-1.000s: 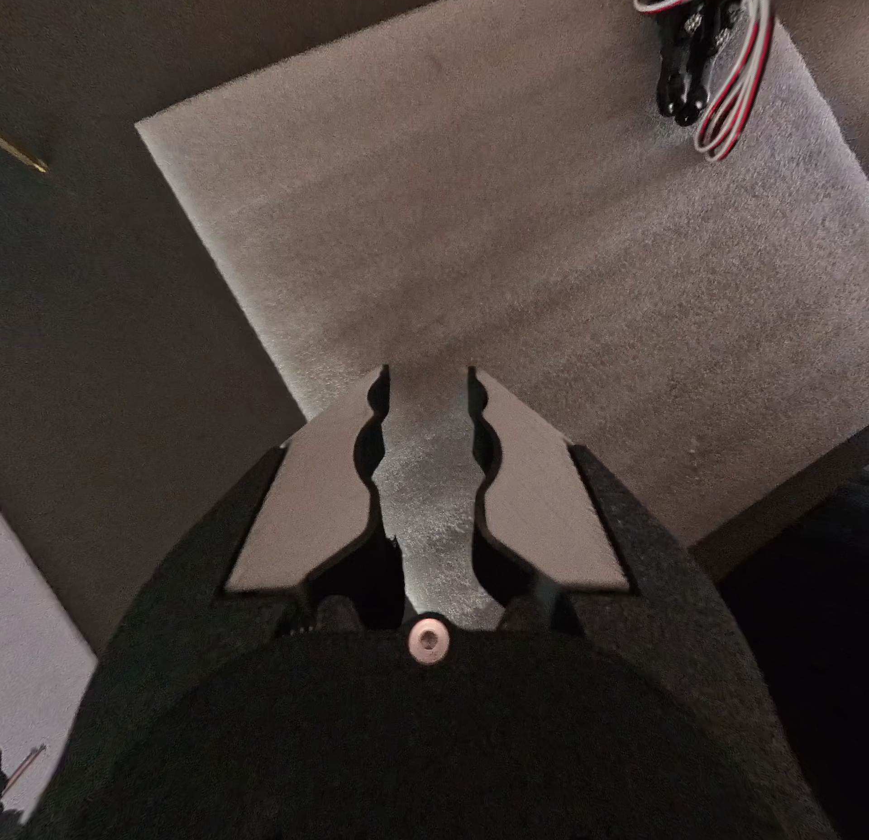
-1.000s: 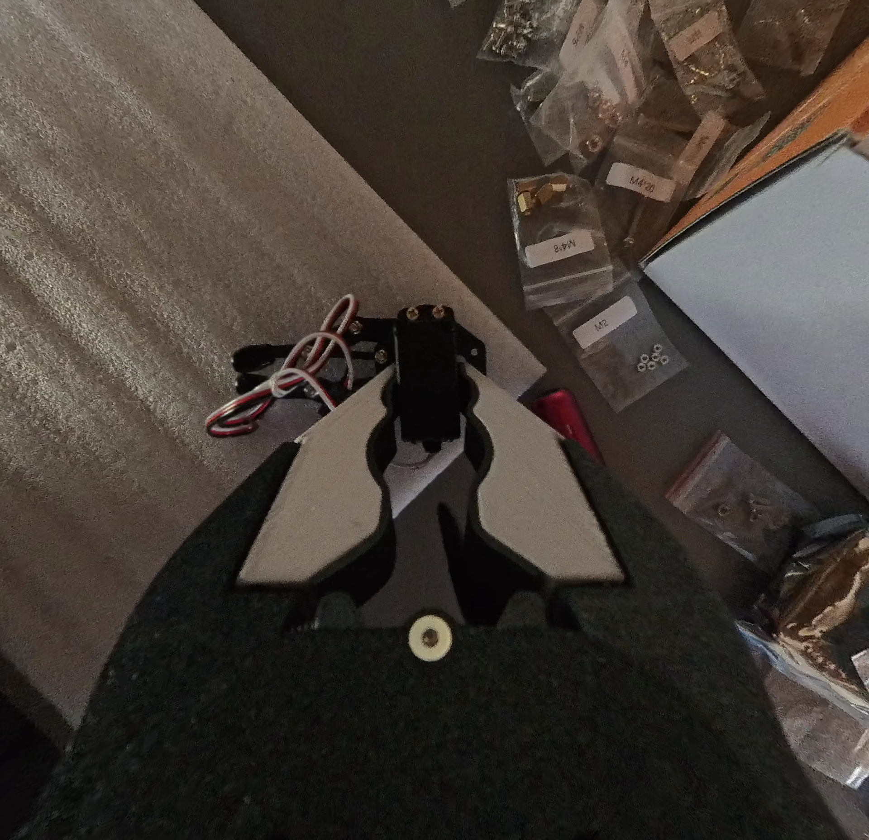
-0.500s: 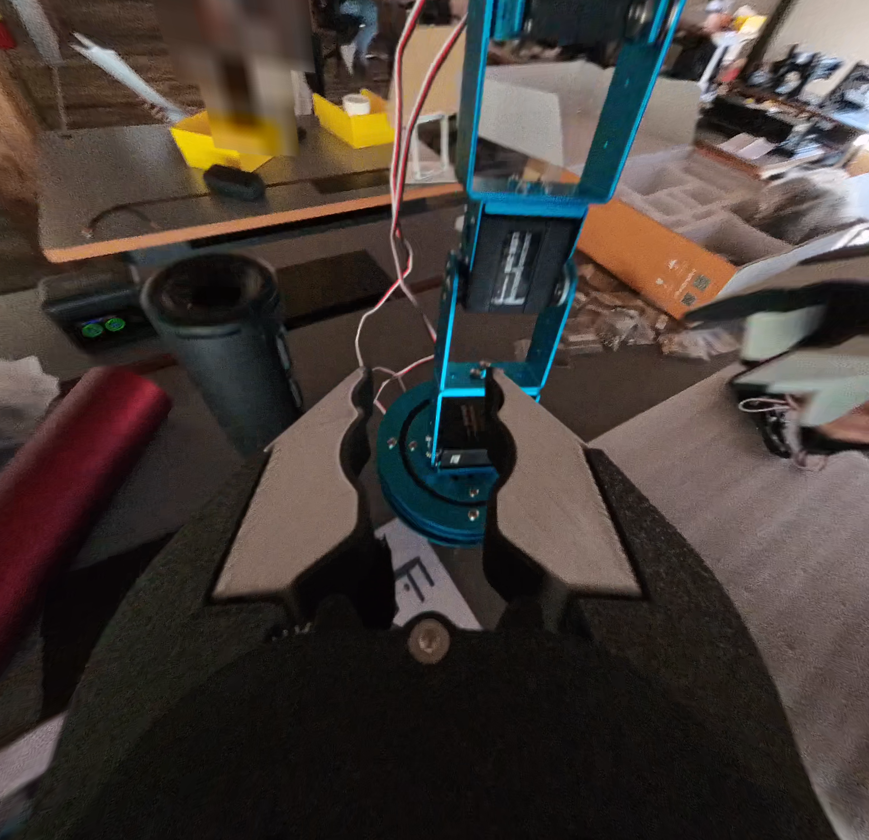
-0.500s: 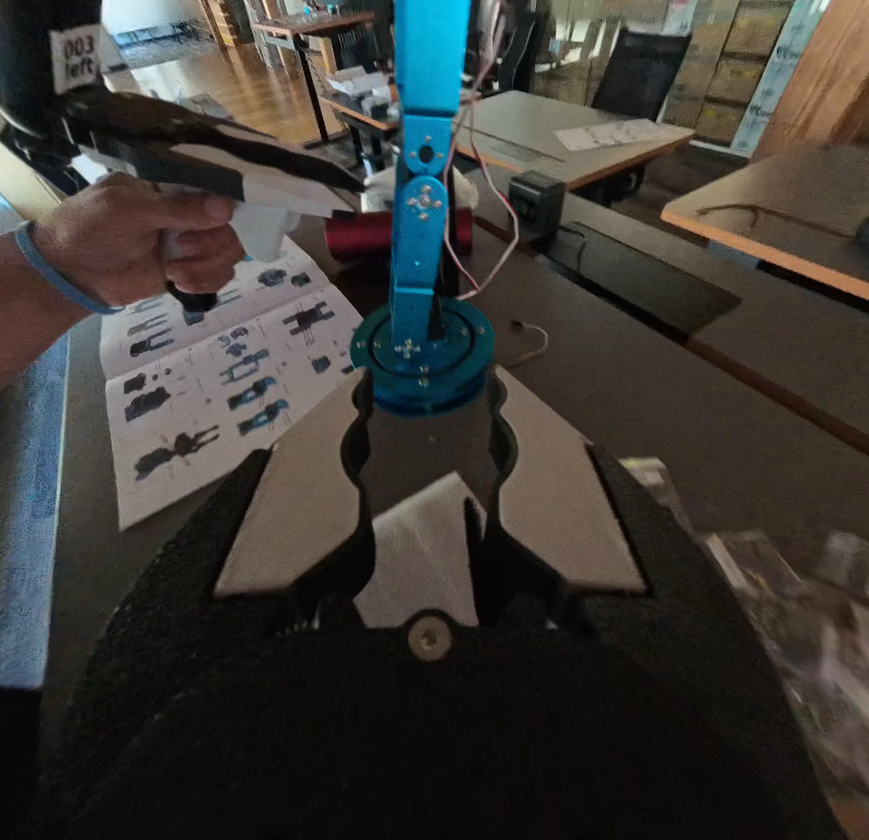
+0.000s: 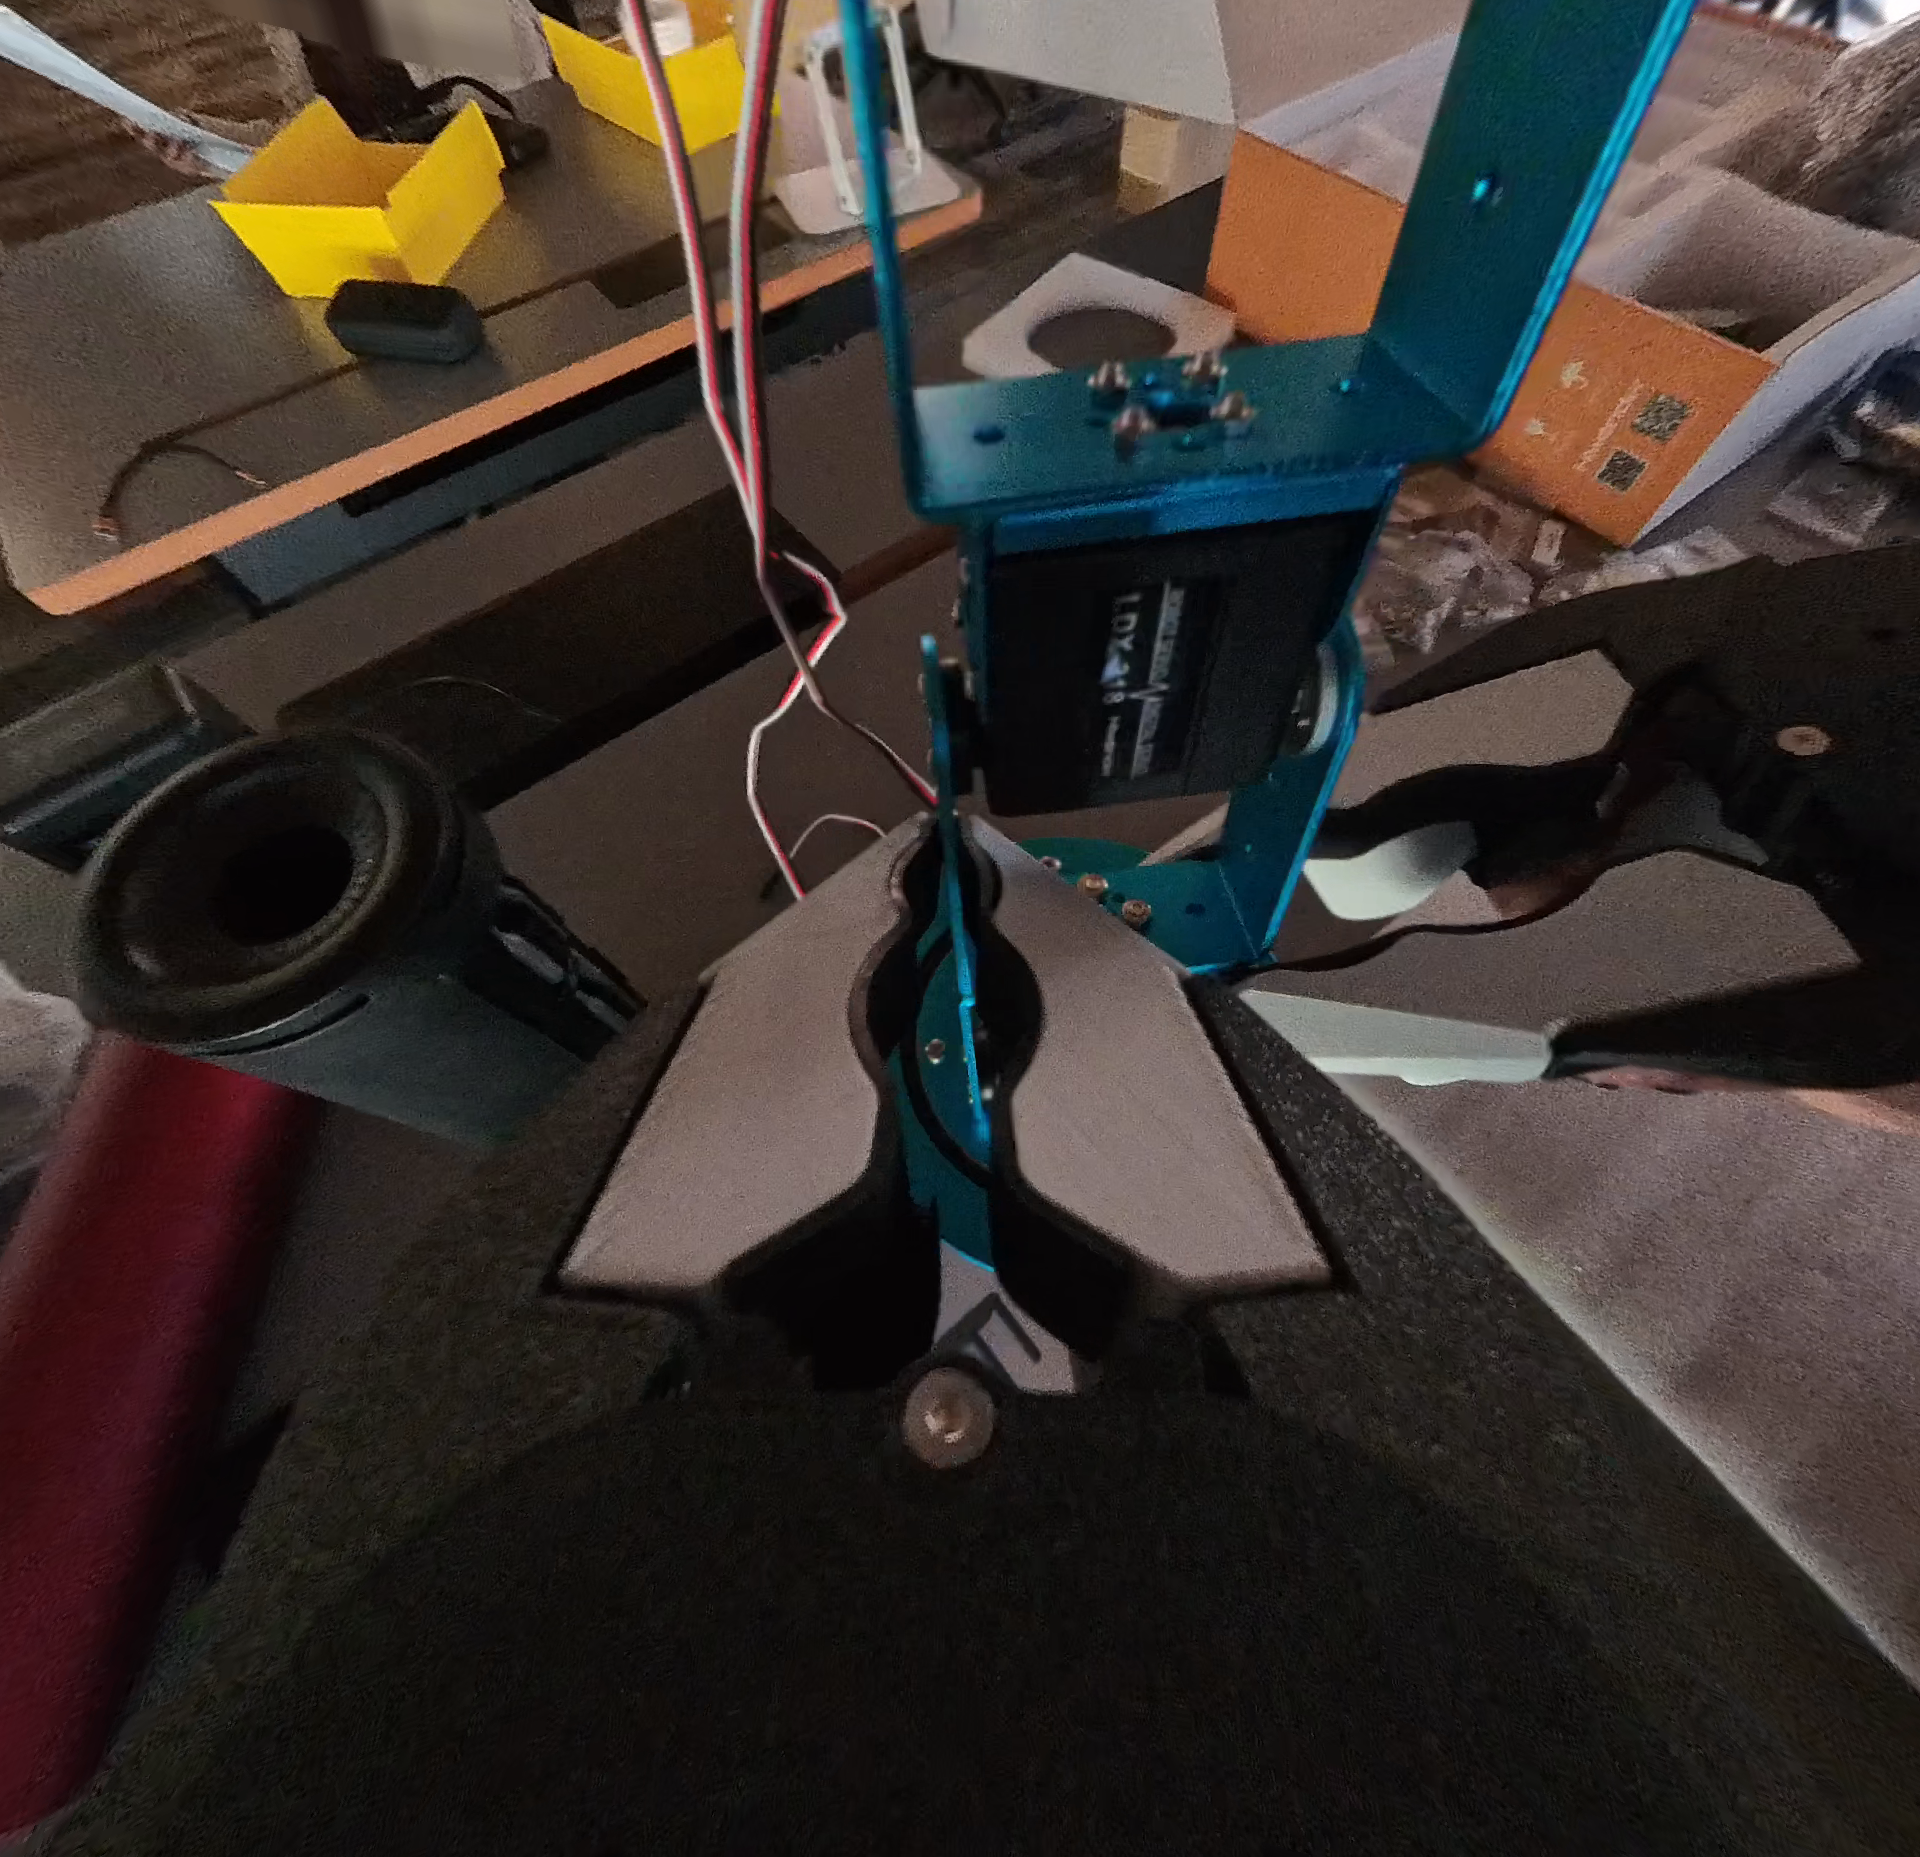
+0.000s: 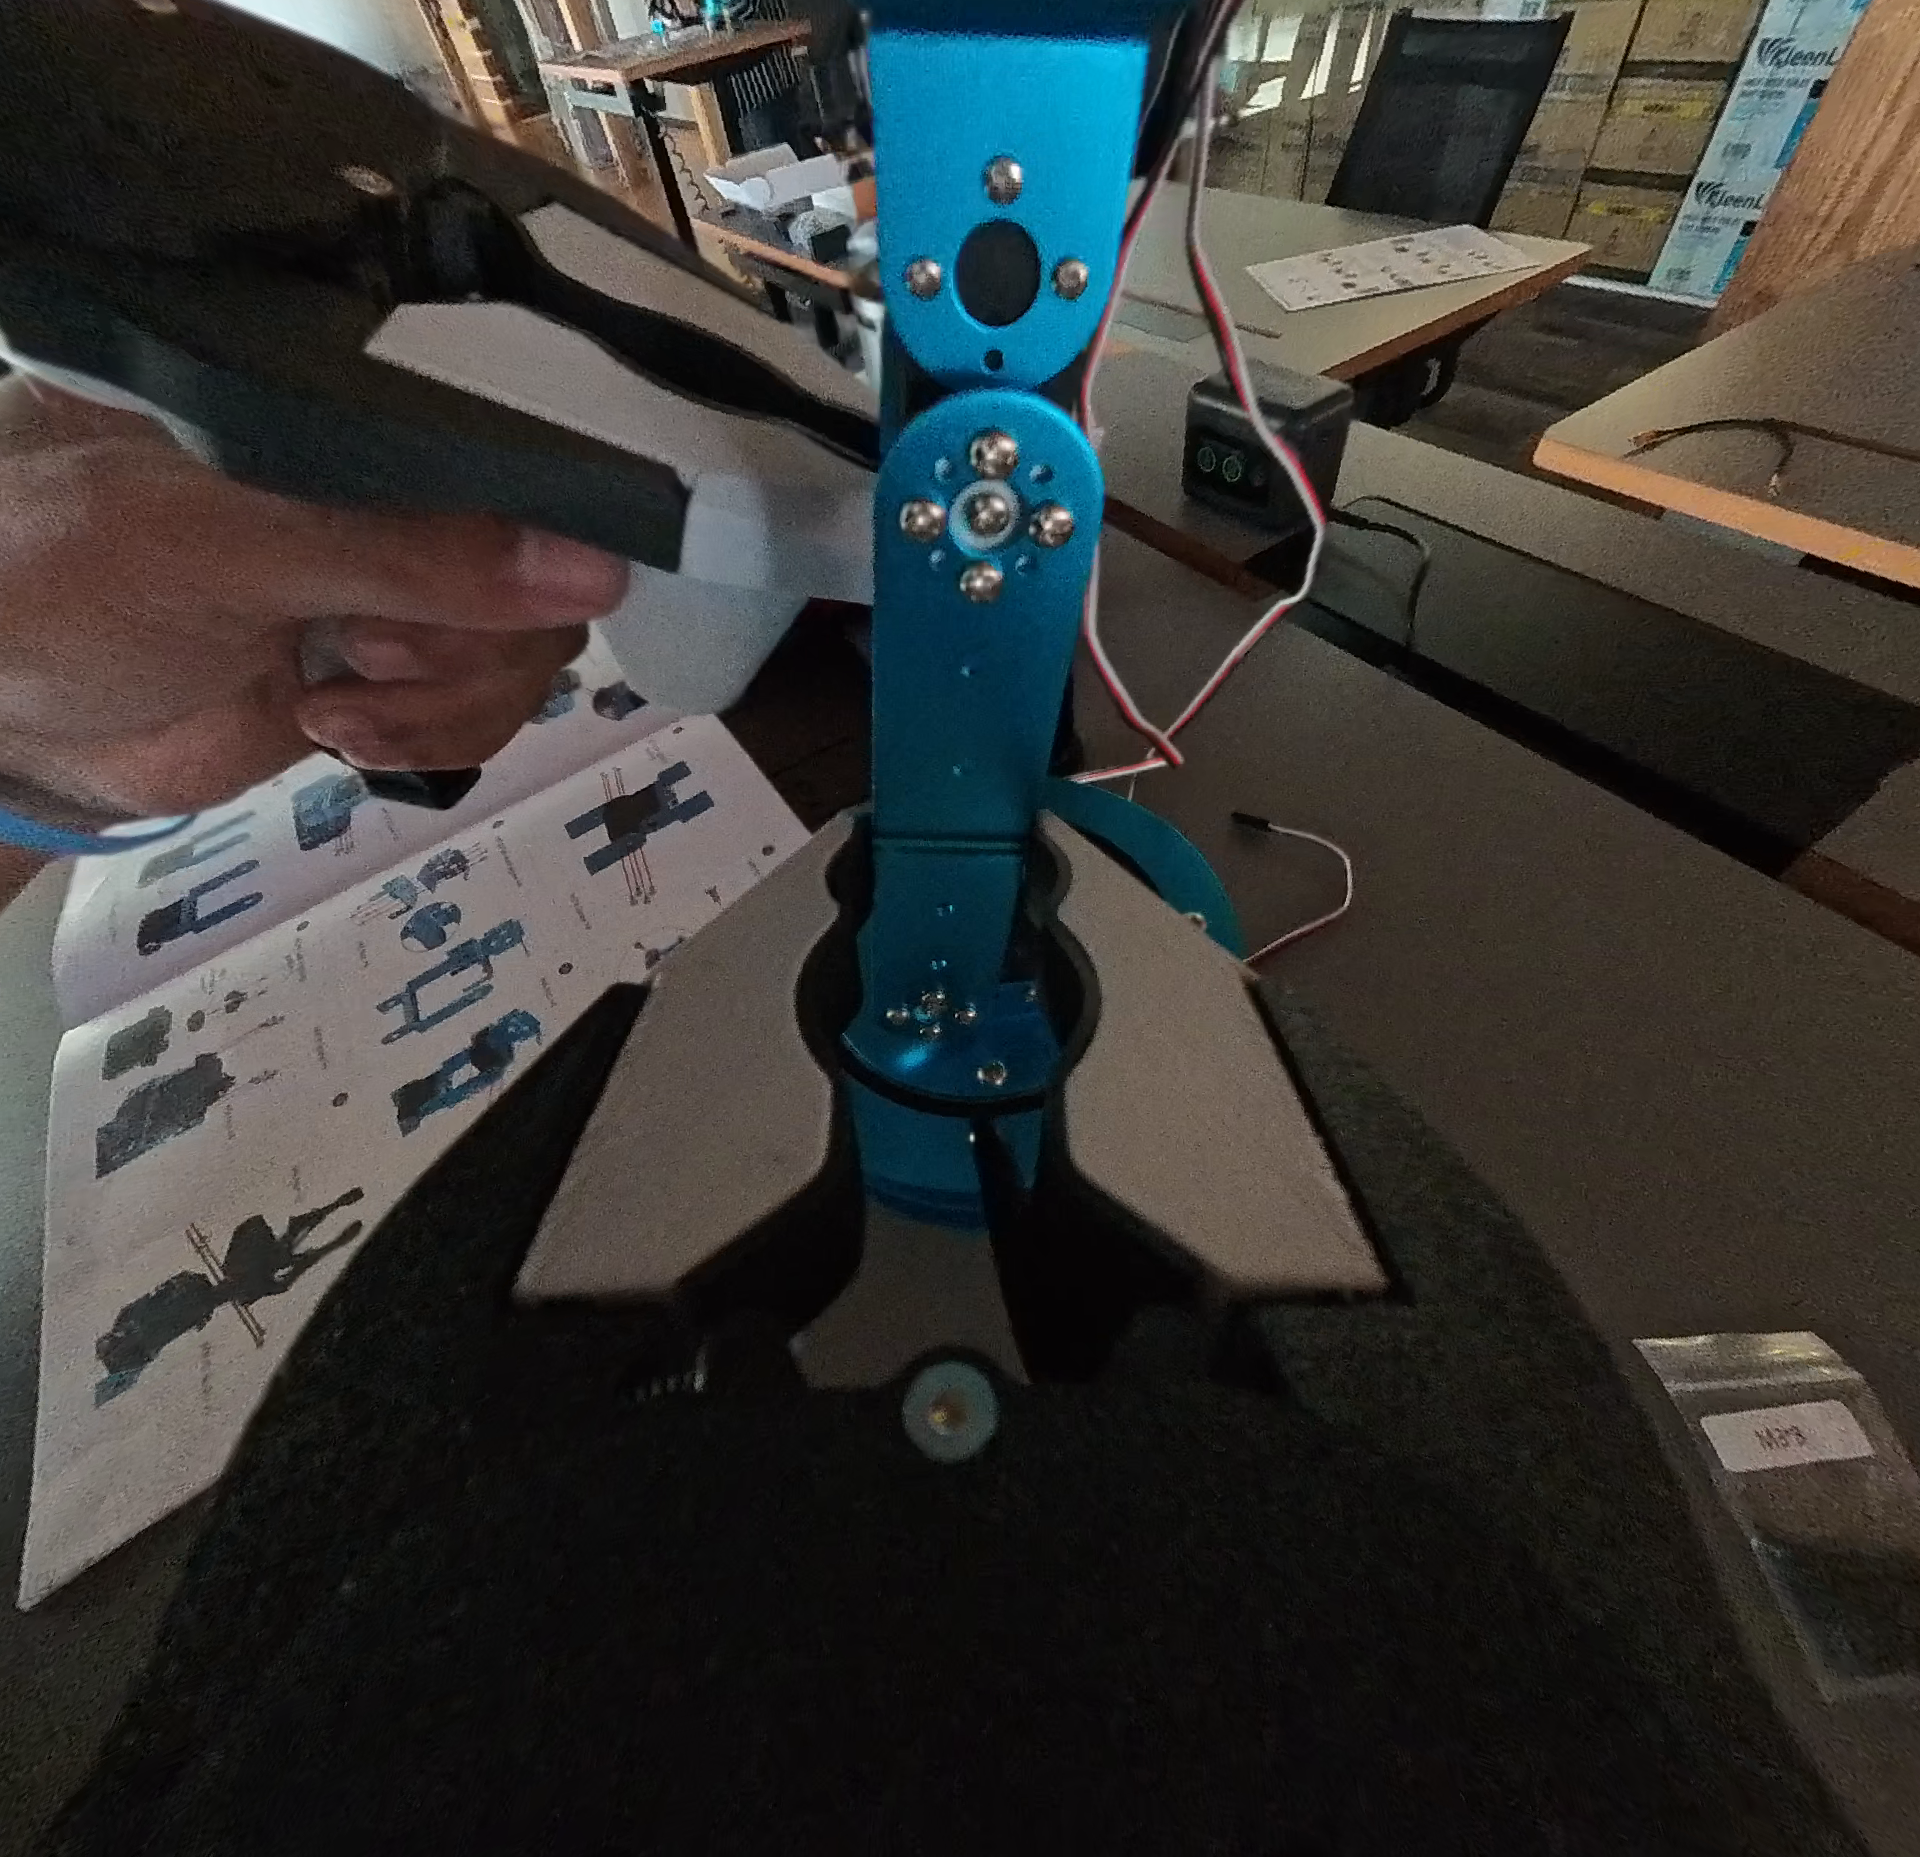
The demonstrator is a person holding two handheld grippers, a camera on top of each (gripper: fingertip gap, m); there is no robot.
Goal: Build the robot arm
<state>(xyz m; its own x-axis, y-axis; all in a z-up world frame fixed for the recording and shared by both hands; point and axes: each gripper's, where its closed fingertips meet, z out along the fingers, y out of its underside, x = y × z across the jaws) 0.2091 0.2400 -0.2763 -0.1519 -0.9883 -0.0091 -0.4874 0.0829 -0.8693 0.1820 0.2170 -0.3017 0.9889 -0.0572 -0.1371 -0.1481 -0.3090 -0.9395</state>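
A blue metal robot arm (image 6: 977, 664) stands upright on a round blue base (image 6: 1174, 872), with a black servo (image 5: 1132, 685) in its lower bracket and red-white-black wires (image 5: 727, 249) hanging beside it. My left gripper (image 5: 948, 831) is shut on the thin edge of the blue side plate (image 5: 961, 976). It also shows in the right wrist view (image 6: 416, 384), held by a hand (image 6: 260, 612). My right gripper (image 6: 951, 820) is shut on the arm's lower bracket just above the base. It also shows in the left wrist view (image 5: 1283, 940), coming in from the right.
An open instruction booklet (image 6: 312, 1028) lies left of the base. A black cylinder (image 5: 281, 893) and a dark red roll (image 5: 125, 1340) lie to the left. A grey foam sheet (image 5: 1662, 1288), an orange box (image 5: 1558, 405), yellow trays (image 5: 353, 197) and a small parts bag (image 6: 1808, 1475) lie around. There is about 5 cm between the tips of the two grippers. It is some 25 cm from my left tips to the dark red roll (image 5: 125, 1340).
Half a second ago both grippers were open near the arm's base. Both have moved in: the left has shut on the side plate, the right on the lower bracket.
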